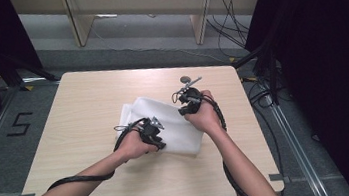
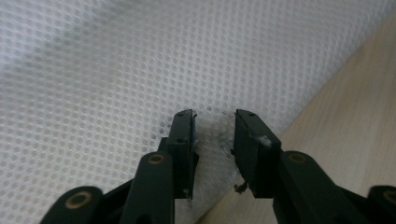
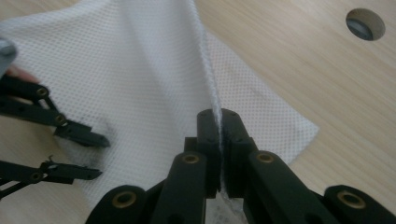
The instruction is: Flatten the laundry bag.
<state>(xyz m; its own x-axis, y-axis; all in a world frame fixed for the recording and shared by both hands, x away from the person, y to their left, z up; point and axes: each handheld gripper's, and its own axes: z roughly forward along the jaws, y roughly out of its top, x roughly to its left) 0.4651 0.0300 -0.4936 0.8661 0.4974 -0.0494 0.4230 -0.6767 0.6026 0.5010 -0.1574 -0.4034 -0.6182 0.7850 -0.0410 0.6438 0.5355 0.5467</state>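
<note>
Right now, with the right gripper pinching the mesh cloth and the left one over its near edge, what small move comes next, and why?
Probably close the left gripper on the cloth edge. Its jaws stand apart with mesh bunched between them, not pinched, while the right gripper is already shut on a raised fold. A second grip would likely let both hands lift it evenly.

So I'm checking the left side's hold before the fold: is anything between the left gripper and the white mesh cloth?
Nothing visible. The left gripper has the white mesh cloth right between its parted jaws near the edge, while the right gripper is pinched shut on a raised fold.
</note>
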